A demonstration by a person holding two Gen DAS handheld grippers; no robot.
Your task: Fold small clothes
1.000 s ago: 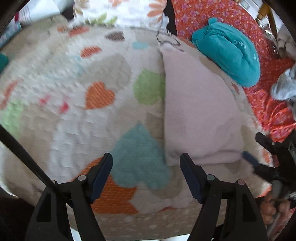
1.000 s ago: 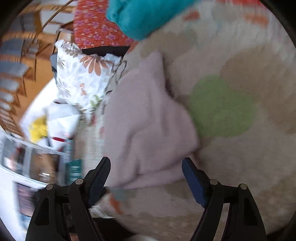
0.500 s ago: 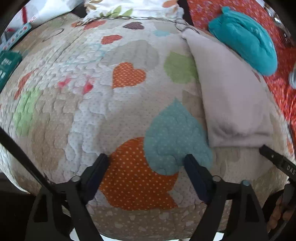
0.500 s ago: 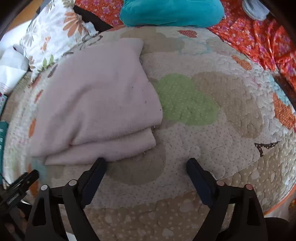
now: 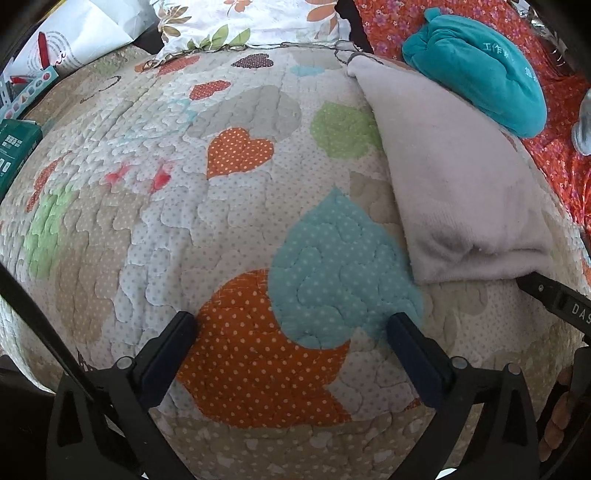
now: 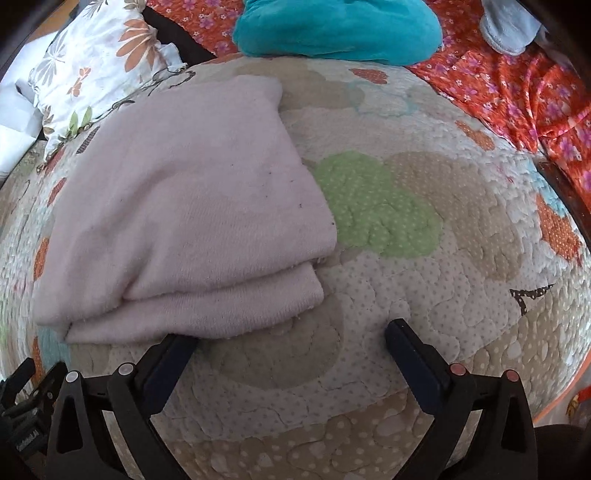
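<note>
A folded pale pink cloth [image 6: 184, 206] lies flat on the heart-patterned quilt [image 6: 388, 295]; it also shows in the left wrist view [image 5: 454, 177] at the right. My right gripper [image 6: 290, 336] is open and empty, just in front of the cloth's near edge, its left finger close to that edge. My left gripper [image 5: 291, 328] is open and empty over the quilt [image 5: 184, 206], left of and nearer than the cloth. The tip of the right gripper shows at the right edge of the left wrist view.
A folded teal garment [image 6: 340, 26] lies behind the pink cloth on an orange floral sheet [image 6: 517, 92]. A grey garment [image 6: 509, 26] lies far right. A floral pillow [image 5: 251, 22] sits at the back. White paper and boxes [image 5: 18, 140] lie at the far left.
Both grippers have pulled back from the pink cloth. The cloth, bunched and blurred a second ago, now lies folded flat. Both stayed open.
</note>
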